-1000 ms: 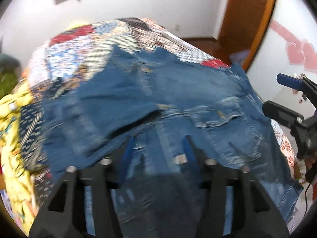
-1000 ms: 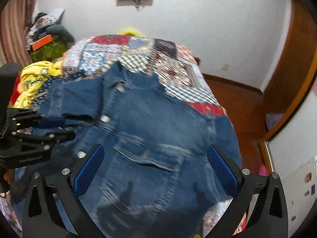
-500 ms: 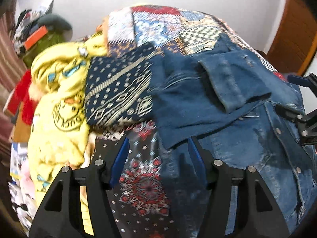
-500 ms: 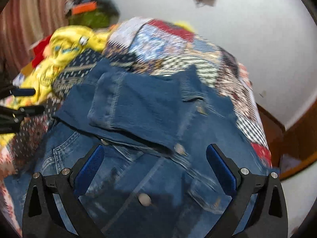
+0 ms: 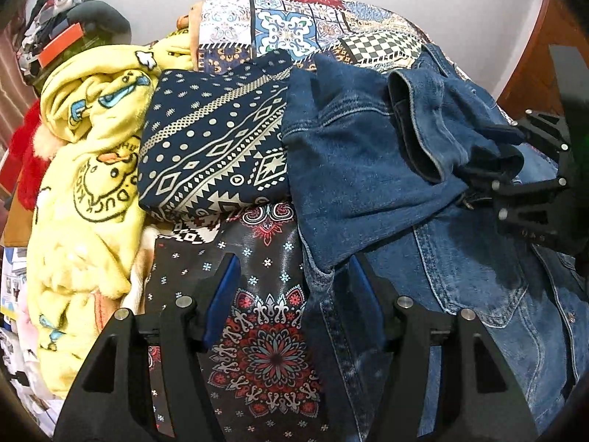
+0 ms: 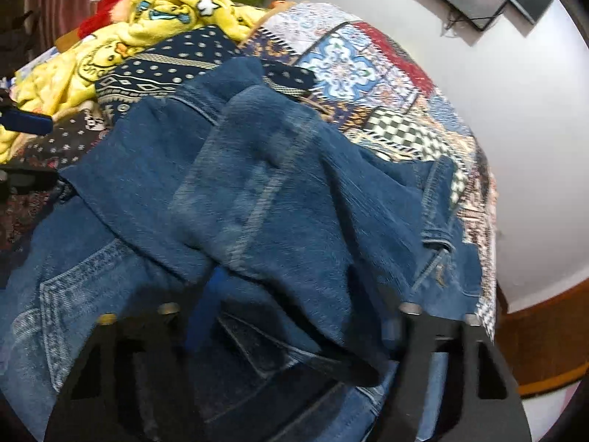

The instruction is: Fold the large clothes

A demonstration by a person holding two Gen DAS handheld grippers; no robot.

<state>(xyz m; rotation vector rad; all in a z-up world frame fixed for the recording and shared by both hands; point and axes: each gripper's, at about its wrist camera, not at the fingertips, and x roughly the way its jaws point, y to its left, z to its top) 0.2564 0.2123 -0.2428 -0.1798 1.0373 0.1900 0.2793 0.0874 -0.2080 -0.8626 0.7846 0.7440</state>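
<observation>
Now right claw pinches jacket sleeve, lifted over the body versus before; left claw spread above jacket's edge. Jacket's long axis is unclear.

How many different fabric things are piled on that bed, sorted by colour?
Blue denim: 1, the denim jacket
Yellow: 1, the duck-print fleece
Navy with cream pattern: 1, the folded patterned cloth
Dark with red floral medallions: 1, the floral cloth
Multicolour patchwork: 1, the patchwork bedspread
Total: 5
</observation>
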